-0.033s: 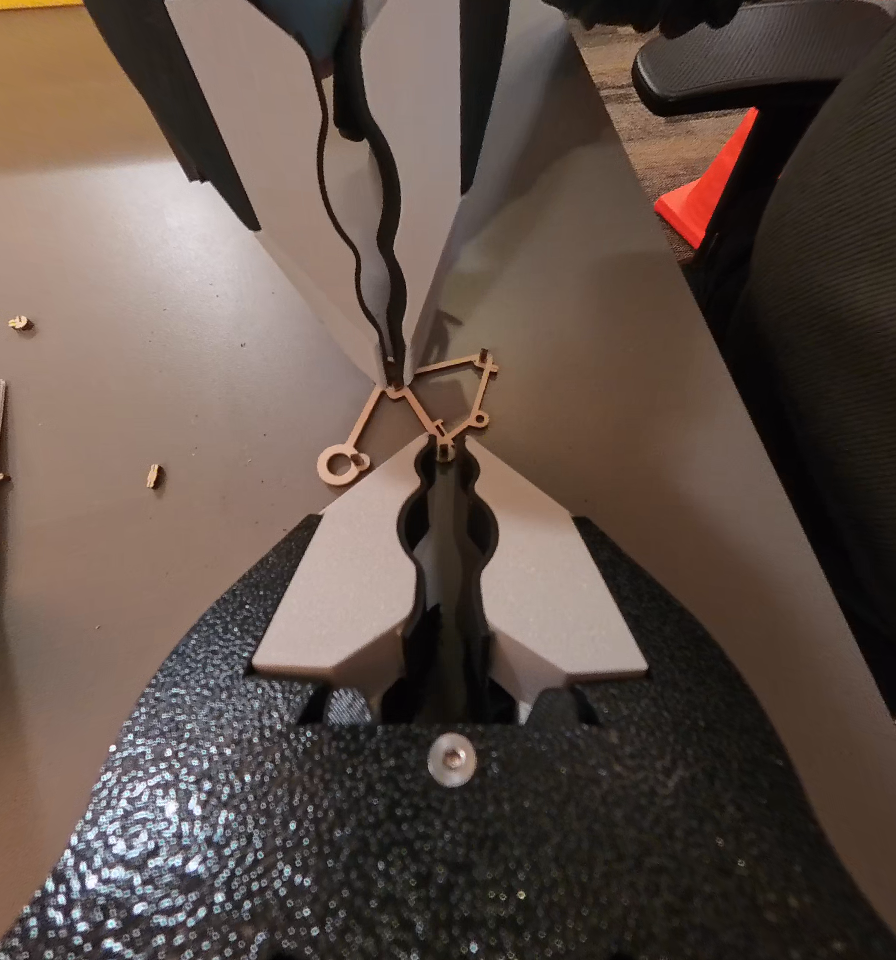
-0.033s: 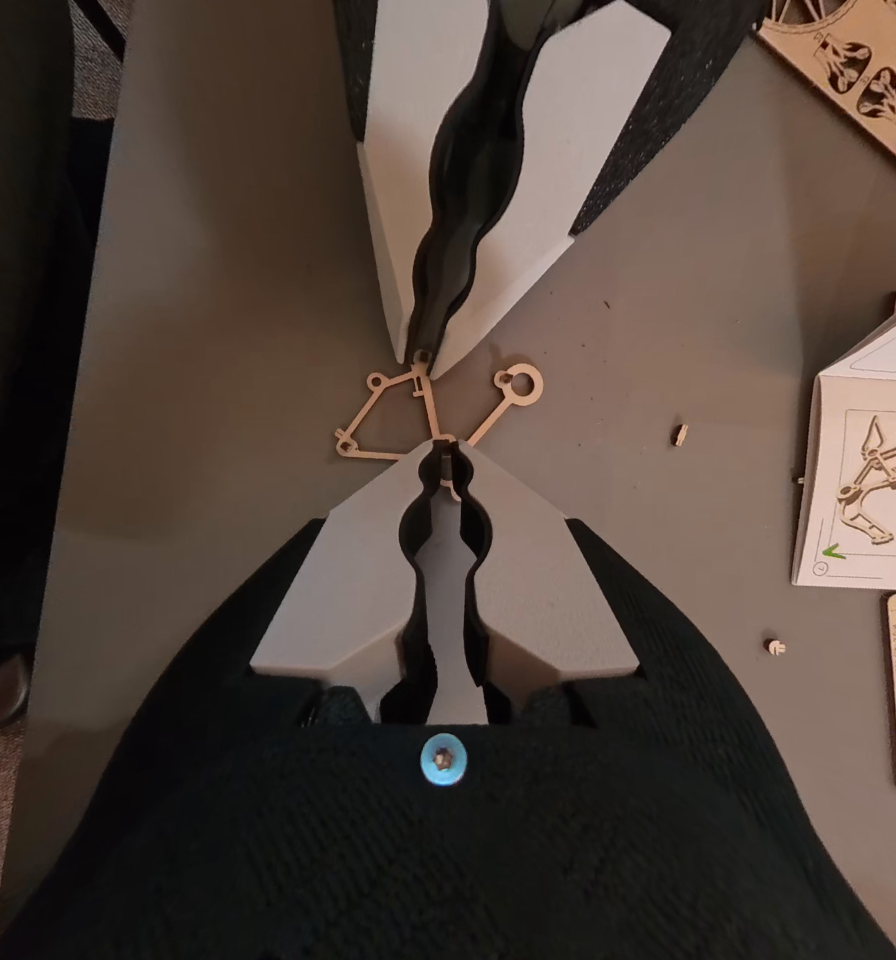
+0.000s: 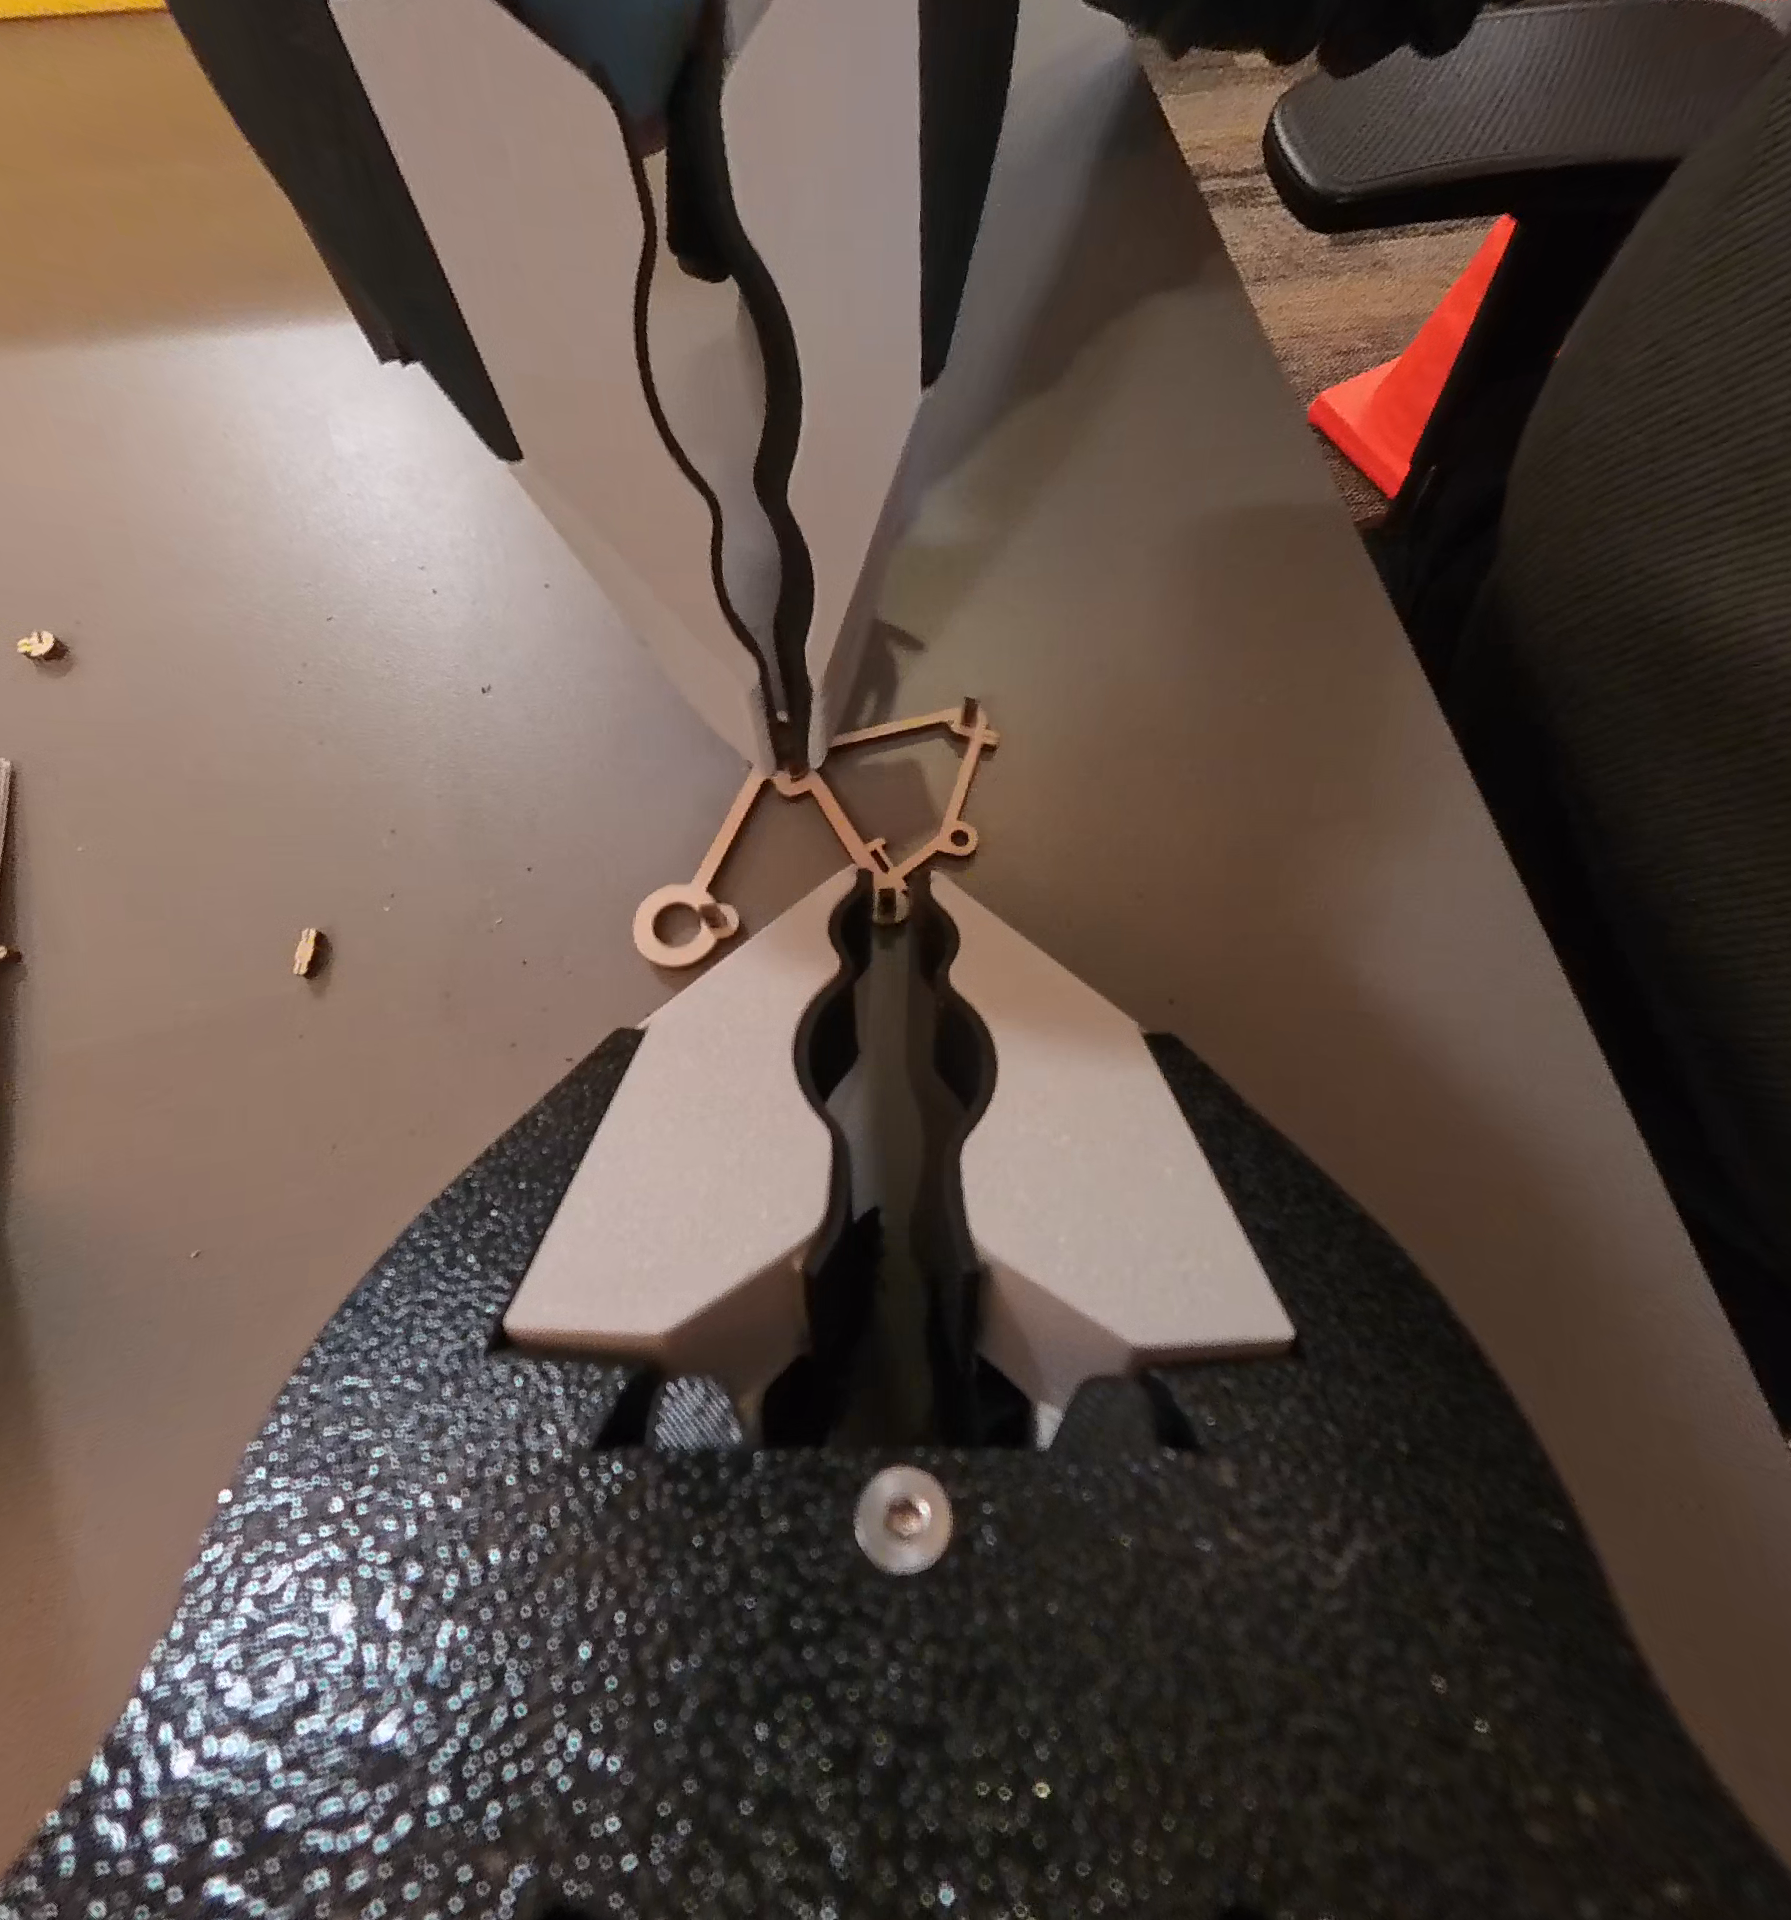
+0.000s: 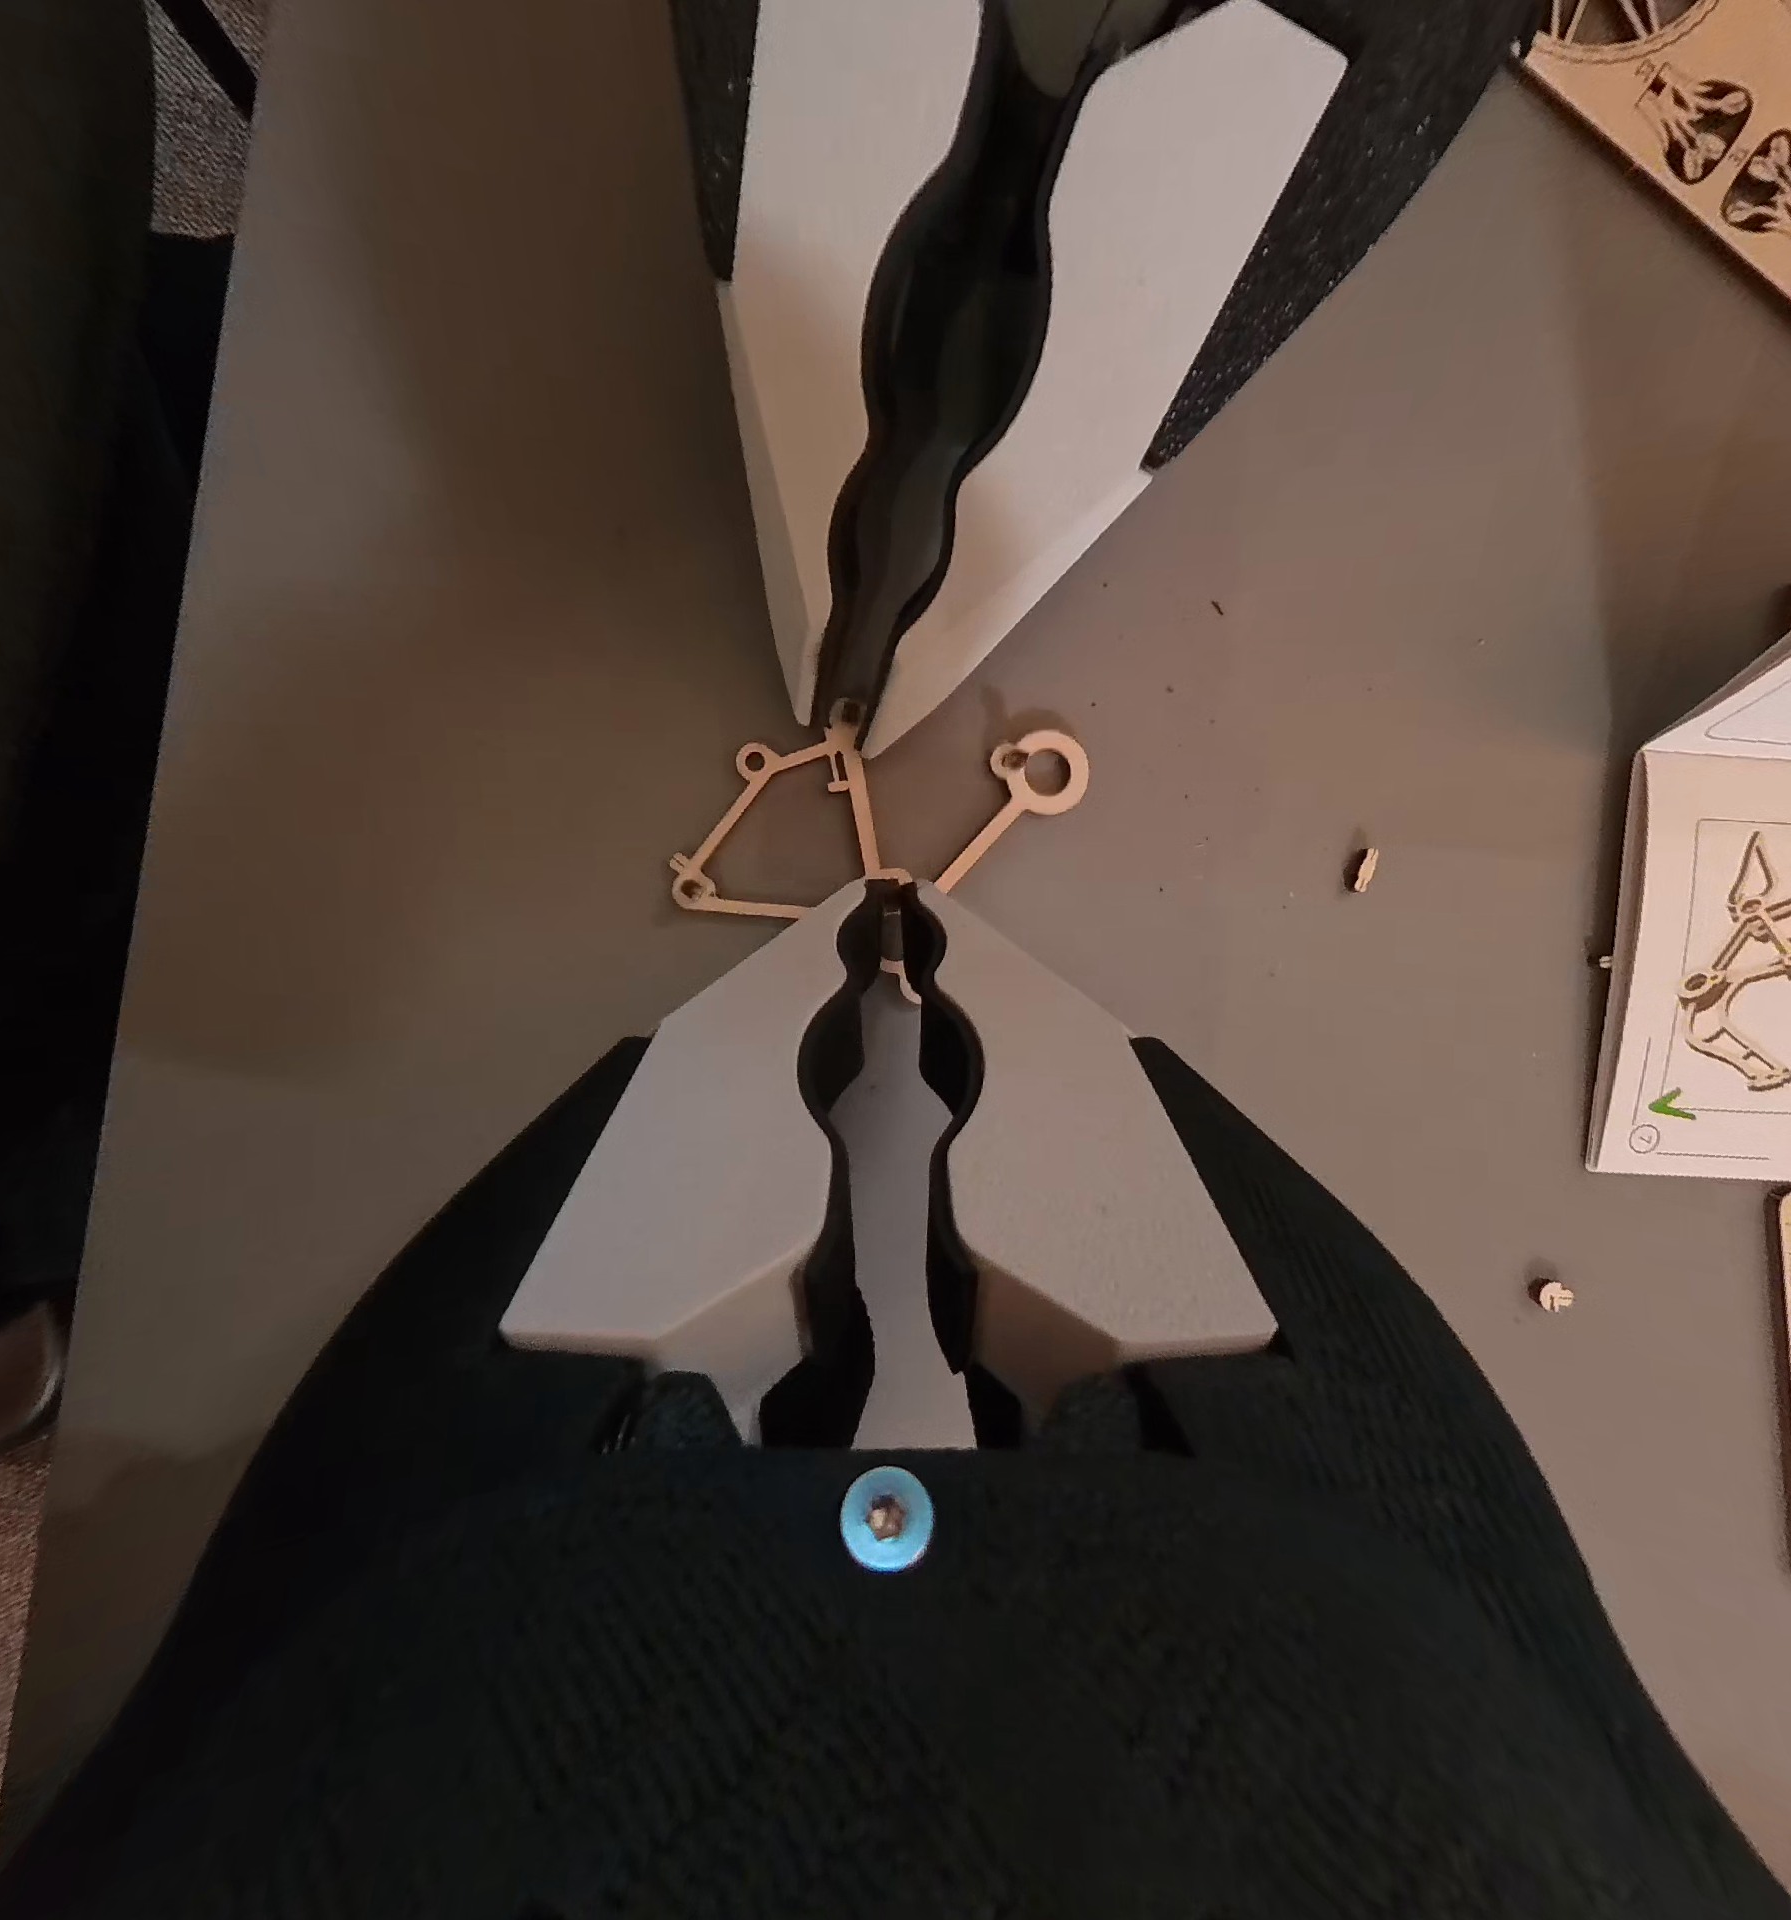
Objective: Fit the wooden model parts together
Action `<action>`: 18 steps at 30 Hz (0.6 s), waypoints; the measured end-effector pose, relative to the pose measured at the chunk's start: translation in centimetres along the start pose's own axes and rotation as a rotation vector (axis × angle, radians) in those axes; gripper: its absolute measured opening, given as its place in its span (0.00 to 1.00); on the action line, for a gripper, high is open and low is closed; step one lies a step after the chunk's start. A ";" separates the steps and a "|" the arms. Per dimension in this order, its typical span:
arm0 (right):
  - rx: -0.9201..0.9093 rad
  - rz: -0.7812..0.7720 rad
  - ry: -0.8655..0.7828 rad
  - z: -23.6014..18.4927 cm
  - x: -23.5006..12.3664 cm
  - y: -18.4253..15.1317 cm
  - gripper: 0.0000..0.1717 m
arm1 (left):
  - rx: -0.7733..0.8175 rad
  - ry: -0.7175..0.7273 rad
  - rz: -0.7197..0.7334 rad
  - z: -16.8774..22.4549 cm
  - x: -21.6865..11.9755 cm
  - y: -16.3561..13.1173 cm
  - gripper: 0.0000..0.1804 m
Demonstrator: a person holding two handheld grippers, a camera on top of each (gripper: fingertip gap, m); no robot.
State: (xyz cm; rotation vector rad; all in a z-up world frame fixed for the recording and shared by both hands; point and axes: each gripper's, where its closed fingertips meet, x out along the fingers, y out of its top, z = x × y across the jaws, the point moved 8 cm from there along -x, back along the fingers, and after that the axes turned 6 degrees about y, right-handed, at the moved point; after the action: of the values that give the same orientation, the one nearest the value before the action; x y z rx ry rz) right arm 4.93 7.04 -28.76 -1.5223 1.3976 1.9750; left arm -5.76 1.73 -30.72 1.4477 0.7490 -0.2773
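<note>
Both tongs pinch the thin wooden frame (image 3: 906,800) from opposite ends – left tongs (image 3: 888,902) on one corner, right tongs (image 4: 888,896) on another – just above the grey tabletop (image 3: 247,520)

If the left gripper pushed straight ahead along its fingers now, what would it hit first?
Likely the thin wooden frame piece its tips already pinch, then the right gripper clamped on the frame's far corner, facing it. Depth is unclear.
</note>
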 end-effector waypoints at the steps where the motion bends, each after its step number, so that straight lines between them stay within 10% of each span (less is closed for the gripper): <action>1: -0.001 -0.003 0.003 0.0 0.0 0.0 0.00 | 0.000 0.000 0.000 0.0 0.0 0.0 0.03; 18: -0.004 -0.449 0.009 -0.3 0.8 2.9 0.00 | 0.019 0.010 0.005 0.0 -0.5 -0.3 0.01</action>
State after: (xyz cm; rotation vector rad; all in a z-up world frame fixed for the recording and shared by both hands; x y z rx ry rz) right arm 2.76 5.11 -27.97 -1.6708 0.9459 1.6947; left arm -6.29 1.54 -30.70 1.4700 0.7528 -0.2743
